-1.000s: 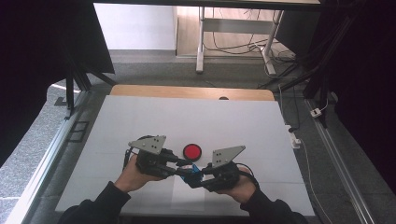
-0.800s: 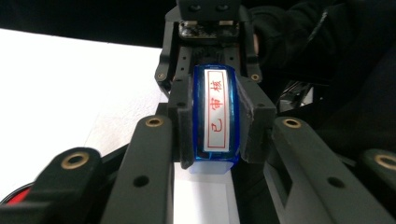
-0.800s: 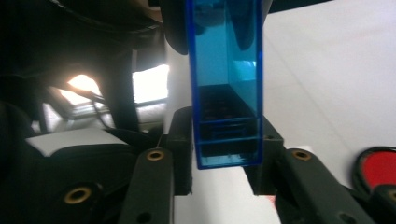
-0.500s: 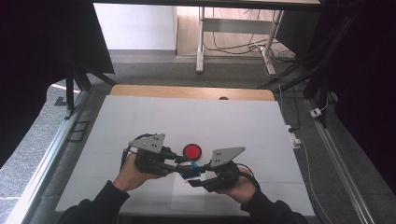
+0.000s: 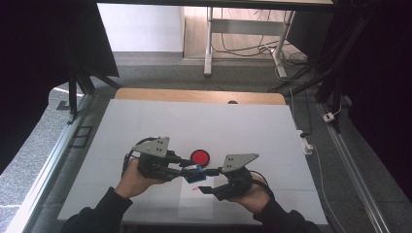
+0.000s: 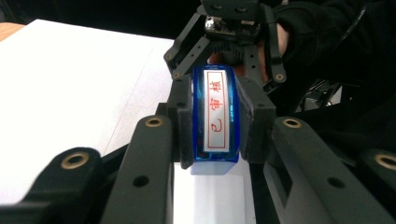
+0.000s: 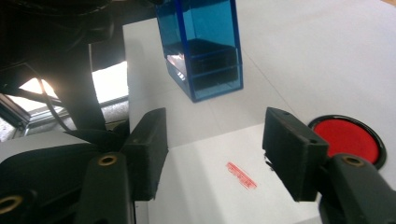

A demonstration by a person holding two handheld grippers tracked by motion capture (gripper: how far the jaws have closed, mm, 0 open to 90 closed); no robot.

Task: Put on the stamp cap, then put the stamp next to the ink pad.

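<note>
Gripping blue stamp (image 6: 215, 116) — label 已审核 | left tool (image 6: 215, 121) clamped | right tool (image 7: 224, 154) agape — empty

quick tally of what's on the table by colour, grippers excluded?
Blue: 1, the stamp clamped in the left gripper
Red: 2, the round ink pad and the stamped mark
White: 1, the paper sheet under the open right gripper
Total: 4

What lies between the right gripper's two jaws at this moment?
In the right gripper view, the open right gripper frames white paper bearing a red stamp mark.
</note>
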